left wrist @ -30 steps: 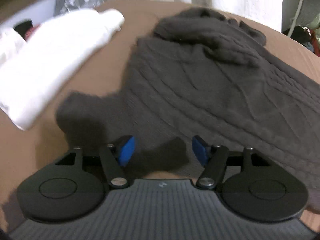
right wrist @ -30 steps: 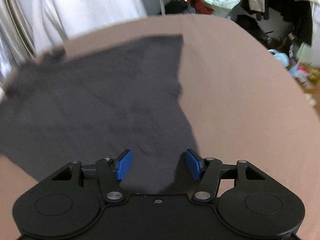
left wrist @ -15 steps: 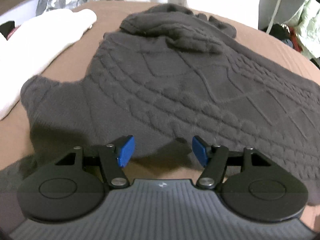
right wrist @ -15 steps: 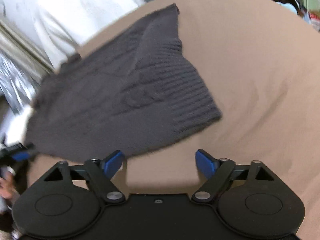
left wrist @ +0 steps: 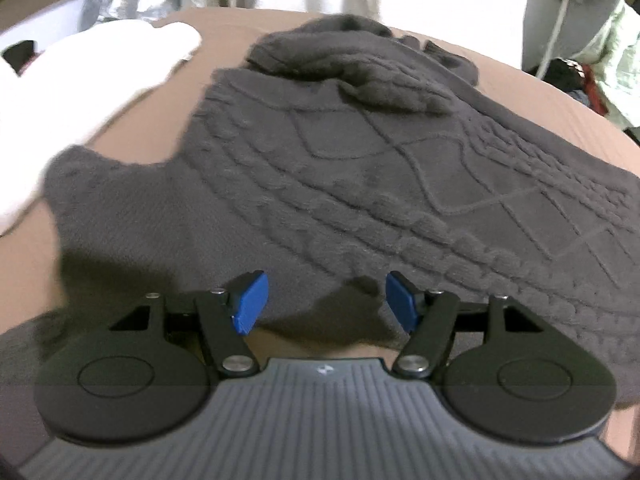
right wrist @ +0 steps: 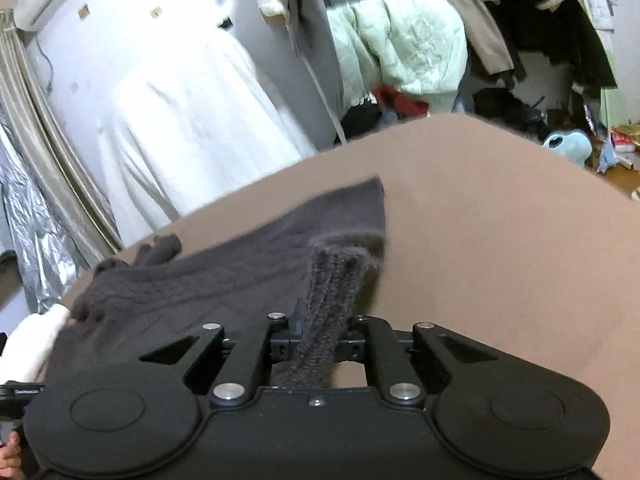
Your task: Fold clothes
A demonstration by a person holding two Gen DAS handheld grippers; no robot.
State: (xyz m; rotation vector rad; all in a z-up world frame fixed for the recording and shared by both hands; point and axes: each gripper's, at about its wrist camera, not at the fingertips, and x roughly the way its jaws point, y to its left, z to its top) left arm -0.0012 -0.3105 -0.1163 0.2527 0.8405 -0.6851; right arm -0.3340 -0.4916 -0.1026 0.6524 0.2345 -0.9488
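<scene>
Dark grey cable-knit sweater (left wrist: 360,168) lies spread on the brown surface (right wrist: 500,220). Right gripper (right wrist: 320,344) is clamped on its ribbed hem at the near right corner. Left gripper (left wrist: 322,304) hovers with jaws apart, empty, over the near edge. Risk: thick knit slipping from the narrow pinch on lifting; a one-sided pull would skew the fold.

Left gripper (left wrist: 322,306) tilted down w/ blue pads spread apart, nothing pinched btwn them. Right gripper (right wrist: 318,338) clamped tight on a bunched ribbed edge of the sweater (right wrist: 224,280), angled lower.
</scene>
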